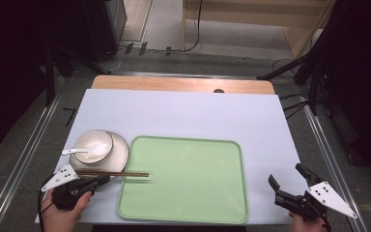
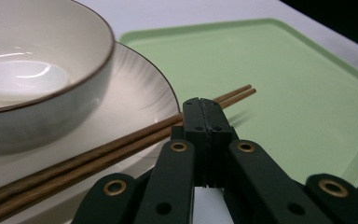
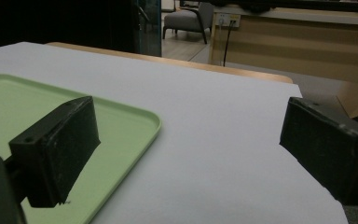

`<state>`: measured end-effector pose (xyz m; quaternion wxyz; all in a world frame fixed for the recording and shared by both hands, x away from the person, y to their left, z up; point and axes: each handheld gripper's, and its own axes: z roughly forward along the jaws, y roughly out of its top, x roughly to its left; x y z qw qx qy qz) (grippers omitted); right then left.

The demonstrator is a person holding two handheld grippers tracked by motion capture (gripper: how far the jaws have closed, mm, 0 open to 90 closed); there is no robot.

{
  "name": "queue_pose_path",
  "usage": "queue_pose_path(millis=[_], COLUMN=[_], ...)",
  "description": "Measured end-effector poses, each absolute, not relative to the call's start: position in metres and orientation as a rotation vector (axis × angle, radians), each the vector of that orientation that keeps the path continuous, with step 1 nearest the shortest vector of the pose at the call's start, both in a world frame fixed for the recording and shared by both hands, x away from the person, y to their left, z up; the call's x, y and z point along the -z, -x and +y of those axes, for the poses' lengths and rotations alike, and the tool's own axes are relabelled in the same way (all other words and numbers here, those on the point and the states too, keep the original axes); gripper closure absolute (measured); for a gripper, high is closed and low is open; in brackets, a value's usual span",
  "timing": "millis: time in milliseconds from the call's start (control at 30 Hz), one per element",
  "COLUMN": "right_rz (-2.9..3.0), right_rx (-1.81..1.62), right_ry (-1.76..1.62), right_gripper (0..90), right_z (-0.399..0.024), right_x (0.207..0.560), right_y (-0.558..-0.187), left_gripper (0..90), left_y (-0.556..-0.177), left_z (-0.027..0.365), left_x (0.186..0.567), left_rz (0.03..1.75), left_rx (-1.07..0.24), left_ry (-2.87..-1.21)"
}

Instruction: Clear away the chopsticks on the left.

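Left gripper (image 2: pixel 204 109) sits with its jaws pressed flat together, nothing between them, just beside the chopsticks (image 2: pixel 121 142). That wooden pair lies across the near rim of the plate (image 2: pixel 140 88), tips poking out over the green tray (image 1: pixel 188 181). On the plate sits the bowl (image 1: pixel 93 145), with a white spoon (image 1: pixel 77 151) leaning over its edge. Right gripper (image 1: pixel 290 186) waits off the tray's far side, jaws spread wide, holding nothing. Here's the danger: closed jaws can only push, and a nudge could roll the chopsticks off the plate rim or split the pair. Press harder and the plate could slide, rattling the bowl and tipping that spoon out.
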<state>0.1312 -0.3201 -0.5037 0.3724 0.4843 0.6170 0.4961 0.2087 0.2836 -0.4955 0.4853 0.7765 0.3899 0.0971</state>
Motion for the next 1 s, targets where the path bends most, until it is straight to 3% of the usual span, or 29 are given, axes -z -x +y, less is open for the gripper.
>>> queue_pose_path(millis=[333,1000], right_rz=[1.602,1.609], right_rx=[-1.273,-1.279], right_ry=[-1.242,-1.261], right_gripper=[4.8,4.8], right_z=[-0.318,-0.319], right_x=[0.506,0.507], right_y=[-0.136,-0.137], left_gripper=[90.0,90.0], left_y=[-0.222,-0.25], left_z=[0.261,0.253], left_x=[0.508,0.507], left_rz=[1.01,1.103], left_rx=[-0.265,-0.348], left_ry=[-1.985,-1.955])
